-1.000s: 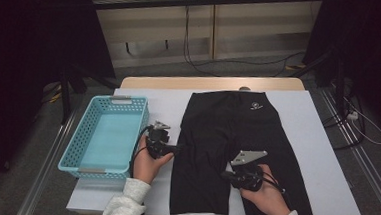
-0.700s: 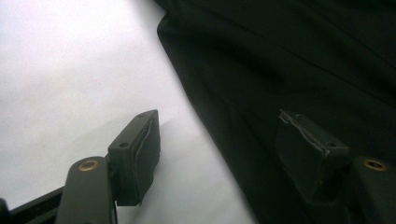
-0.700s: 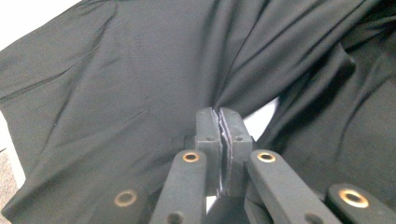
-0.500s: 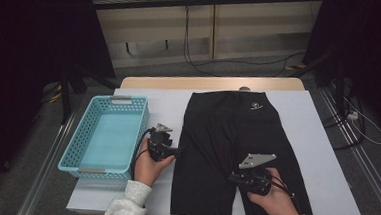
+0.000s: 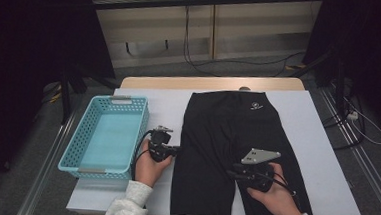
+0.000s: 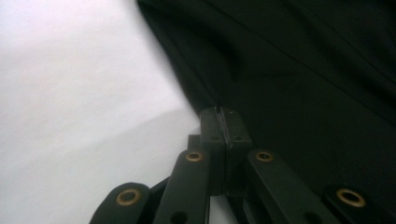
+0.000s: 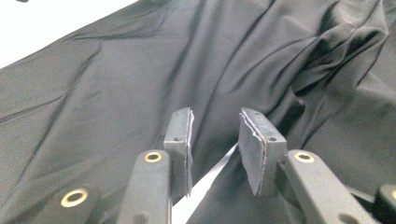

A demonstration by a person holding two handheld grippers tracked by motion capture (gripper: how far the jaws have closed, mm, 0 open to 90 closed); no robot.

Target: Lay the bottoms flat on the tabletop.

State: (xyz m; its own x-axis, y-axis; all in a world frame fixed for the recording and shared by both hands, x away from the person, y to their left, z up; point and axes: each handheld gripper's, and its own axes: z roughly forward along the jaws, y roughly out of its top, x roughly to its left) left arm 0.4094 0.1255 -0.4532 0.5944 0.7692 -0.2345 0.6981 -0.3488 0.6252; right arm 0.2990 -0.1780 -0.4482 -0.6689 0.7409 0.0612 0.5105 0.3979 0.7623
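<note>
Nearest the person, the right gripper (image 5: 234, 171) is pulling back toward the near edge of the surface (image 5: 325, 161): a second ago it was sitting higher on the right leg of the black shorts (image 5: 231, 150), and now it is hanging lower, over the gap between the two legs. In the right gripper view its jaws are standing released, with a sliver of white surface showing between the pads (image 7: 180, 140) and nothing caught in them, so it is probably lining up for a fresh bite on the inner leg edge.

A little farther out, the left gripper (image 5: 176, 150) is staying where it was, at the left side edge of the shorts. In the left gripper view its jaws are clenched, seemingly on the very hem of the fabric (image 6: 280, 93).

The shorts are lying flat in the middle of the surface, waistband at the far end and legs toward the person. To their left, the blue basket (image 5: 76, 145) is waiting empty; folding has likely barely begun.
</note>
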